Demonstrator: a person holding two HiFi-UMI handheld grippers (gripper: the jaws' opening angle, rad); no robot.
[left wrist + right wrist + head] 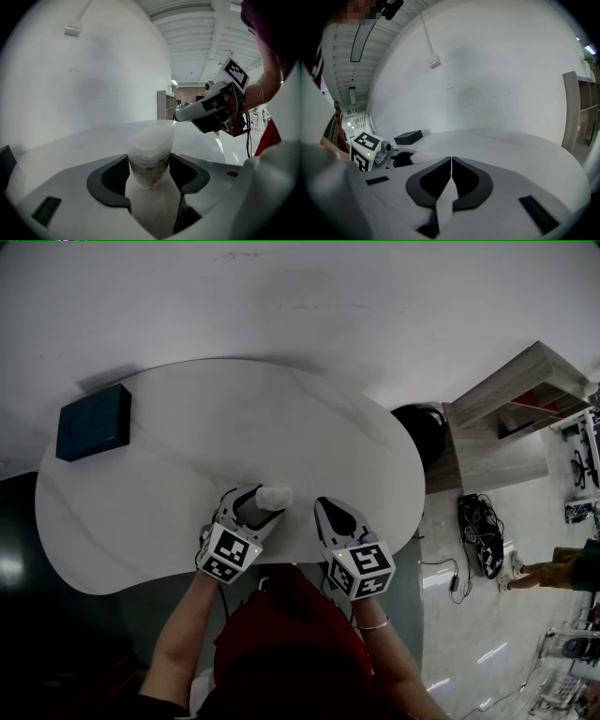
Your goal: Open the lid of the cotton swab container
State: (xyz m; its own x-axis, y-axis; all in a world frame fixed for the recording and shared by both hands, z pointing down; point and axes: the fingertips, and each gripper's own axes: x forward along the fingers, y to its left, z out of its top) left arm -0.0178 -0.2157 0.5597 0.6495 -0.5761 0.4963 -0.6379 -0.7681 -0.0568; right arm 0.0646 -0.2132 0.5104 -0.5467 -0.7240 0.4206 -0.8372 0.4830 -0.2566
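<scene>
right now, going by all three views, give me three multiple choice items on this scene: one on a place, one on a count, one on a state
1. Where does the dark blue box sit on the white table?
A. near its far left edge
B. between the two grippers
C. under the person's right arm

2. How many grippers hold something?
A. none
B. one
C. both

3. What state is the right gripper in?
A. jaws wide apart
B. shut on a lid
C. shut with nothing between the jaws

Answers:
1 A: the head view shows the box by the table's left edge, apart from both grippers.
2 B: only the left gripper is clamped on something, the cotton swab container.
3 C: the right gripper view shows its jaws meeting, with only bare table beyond them.
</scene>
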